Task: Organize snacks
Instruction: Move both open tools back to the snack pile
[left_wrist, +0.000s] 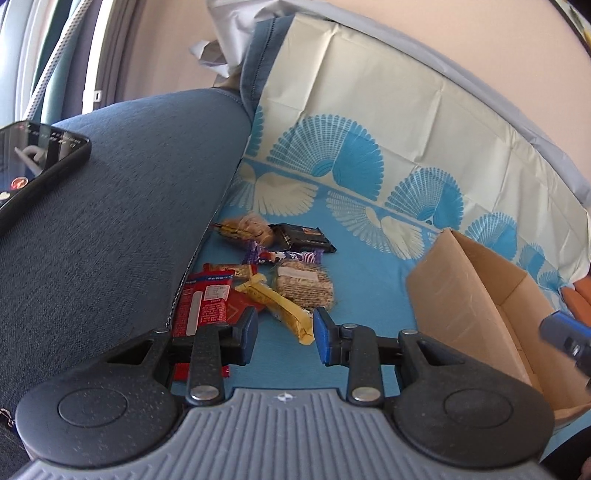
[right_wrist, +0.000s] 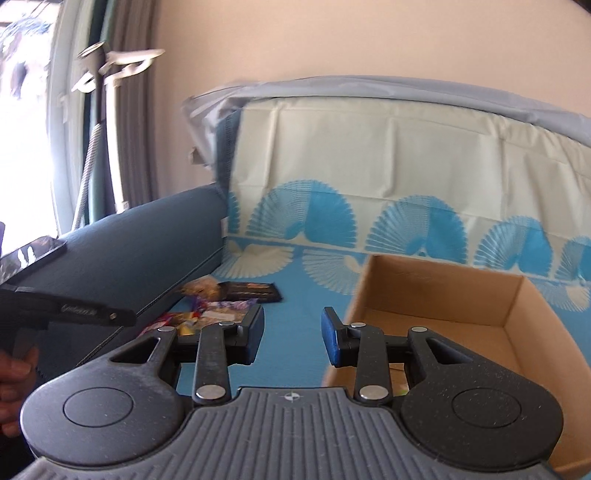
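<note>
Cardboard box (right_wrist: 436, 295) stands on the sofa's blue cloth (left_wrist: 369, 273), snacks (left_wrist: 273, 266) heaped beside the armrest (left_wrist: 122, 206). Left claw (left_wrist: 284, 334) and right claw (right_wrist: 293, 334) hover part-open, empty. The yellow bar (left_wrist: 280, 306) overlaps its neighbours; a pinch could drag those along.

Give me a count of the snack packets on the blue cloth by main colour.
Red packet: 1
Yellow bar: 1
Black packet: 1
Purple packet: 1
Clear packs showing pale biscuits: 2
Total: 6 that I can tell apart.
</note>
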